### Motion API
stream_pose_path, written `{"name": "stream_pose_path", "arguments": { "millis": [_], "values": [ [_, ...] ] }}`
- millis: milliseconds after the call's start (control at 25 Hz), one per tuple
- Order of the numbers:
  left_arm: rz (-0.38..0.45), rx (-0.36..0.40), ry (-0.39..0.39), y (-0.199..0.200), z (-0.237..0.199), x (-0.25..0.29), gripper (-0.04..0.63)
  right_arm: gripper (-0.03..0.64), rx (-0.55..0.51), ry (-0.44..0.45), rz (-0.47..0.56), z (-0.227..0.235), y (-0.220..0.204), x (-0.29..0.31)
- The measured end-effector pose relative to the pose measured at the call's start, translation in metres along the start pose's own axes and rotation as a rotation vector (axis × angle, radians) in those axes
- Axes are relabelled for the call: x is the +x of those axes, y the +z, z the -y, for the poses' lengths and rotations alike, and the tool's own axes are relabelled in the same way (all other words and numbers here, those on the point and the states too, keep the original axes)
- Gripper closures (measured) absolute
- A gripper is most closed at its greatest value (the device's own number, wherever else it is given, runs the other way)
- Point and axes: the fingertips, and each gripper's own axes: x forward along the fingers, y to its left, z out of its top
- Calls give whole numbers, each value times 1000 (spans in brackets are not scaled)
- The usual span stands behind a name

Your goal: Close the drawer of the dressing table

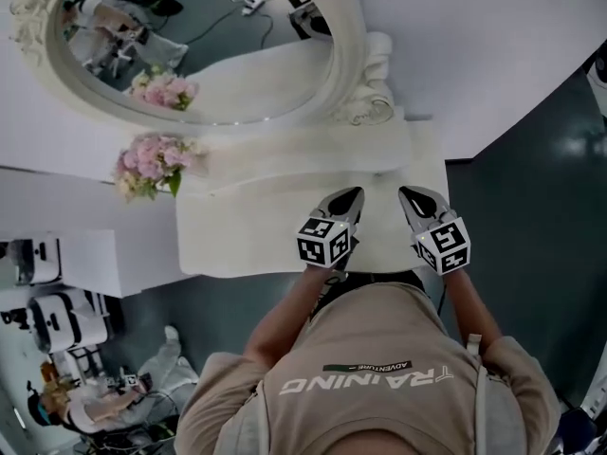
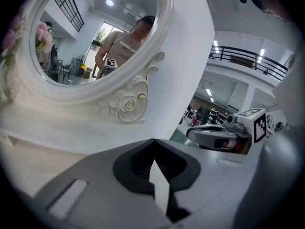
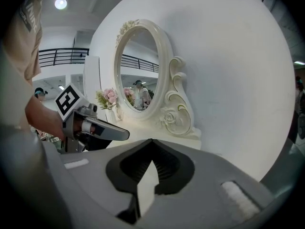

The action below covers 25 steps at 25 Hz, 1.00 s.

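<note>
The cream dressing table stands against the white wall, and I hold both grippers over its top near the front edge. No drawer front shows in any view. My left gripper is shut with nothing between its jaws, whose tips meet in the left gripper view. Beside it my right gripper is also shut and empty, tips together in its own view. Each gripper shows in the other's view: the right gripper and the left gripper. Both point towards the mirror.
An oval mirror in an ornate white frame rises at the table's back. A vase of pink flowers stands at the table's left end. Dark floor lies to the right, and white equipment to the left.
</note>
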Motion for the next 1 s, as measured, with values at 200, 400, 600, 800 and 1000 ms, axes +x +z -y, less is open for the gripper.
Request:
{"name": "stream_pose_path", "arguments": {
  "millis": [200,400,600,800,1000],
  "values": [
    [67,47,30,14,-16,-31,578,614,-58,-15,46,-10,28,-1],
    [136,57,57,39,-20,-48,578,614,-121,-38,86,-9,61,-11],
    [193,84,69,67,-20,-66,578,615,-161,-59,128,-13,91,-19],
    [243,157,67,101,-16,-78,578,614,-243,-75,175,-15,122,-23],
    [304,199,65,132,-9,-90,578,614,-276,-93,231,-17,149,-33]
  ]
}}
